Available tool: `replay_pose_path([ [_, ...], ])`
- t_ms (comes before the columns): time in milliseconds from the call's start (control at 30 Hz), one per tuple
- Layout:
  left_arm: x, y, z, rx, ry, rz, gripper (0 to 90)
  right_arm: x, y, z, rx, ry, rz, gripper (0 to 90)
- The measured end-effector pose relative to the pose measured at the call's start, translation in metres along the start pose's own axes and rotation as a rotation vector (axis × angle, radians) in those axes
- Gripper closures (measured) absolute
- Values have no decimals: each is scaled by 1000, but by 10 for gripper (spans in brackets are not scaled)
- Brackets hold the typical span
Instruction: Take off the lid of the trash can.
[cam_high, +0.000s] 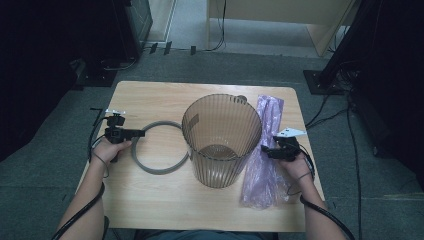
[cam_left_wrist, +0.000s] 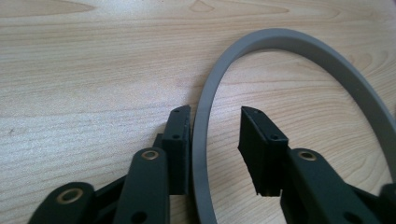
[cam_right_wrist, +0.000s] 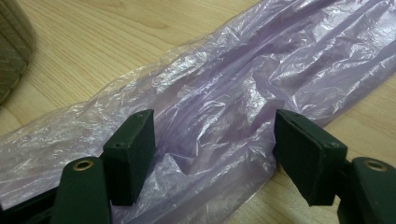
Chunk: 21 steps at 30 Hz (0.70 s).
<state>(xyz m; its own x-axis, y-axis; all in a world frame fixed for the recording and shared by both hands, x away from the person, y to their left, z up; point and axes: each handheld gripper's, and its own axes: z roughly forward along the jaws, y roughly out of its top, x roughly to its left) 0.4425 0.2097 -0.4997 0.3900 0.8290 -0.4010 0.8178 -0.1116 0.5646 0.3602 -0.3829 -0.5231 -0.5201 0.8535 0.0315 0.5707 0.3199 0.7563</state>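
On the worktop (cam_high: 150, 200), the left gripper (cam_left_wrist: 215, 144) has its jaws spread astride the grey ring (cam_left_wrist: 203, 140), 1 pad touching it. The right gripper (cam_right_wrist: 215, 154) has its jaws spread over the purple bag (cam_right_wrist: 224, 93) beside the bin (cam_high: 221, 140).

— What hides the grey ring (cam_high: 159, 147)?
— Its right arc goes behind the ribbed bin (cam_high: 221, 137); in the left gripper view the picture's edges cut it off.
— And the purple bag (cam_high: 264, 150)?
— The bin covers its left edge. In the right gripper view both its ends run out of frame.
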Motion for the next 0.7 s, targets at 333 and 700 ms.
replay_pose_path([
  [333,-5,3,-1,-11,3,14,500,3,1,0,-14,3,-6,476],
  [700,-18,7,-9,-41,-37,30,448,9,1,0,-25,42,-25,741],
])
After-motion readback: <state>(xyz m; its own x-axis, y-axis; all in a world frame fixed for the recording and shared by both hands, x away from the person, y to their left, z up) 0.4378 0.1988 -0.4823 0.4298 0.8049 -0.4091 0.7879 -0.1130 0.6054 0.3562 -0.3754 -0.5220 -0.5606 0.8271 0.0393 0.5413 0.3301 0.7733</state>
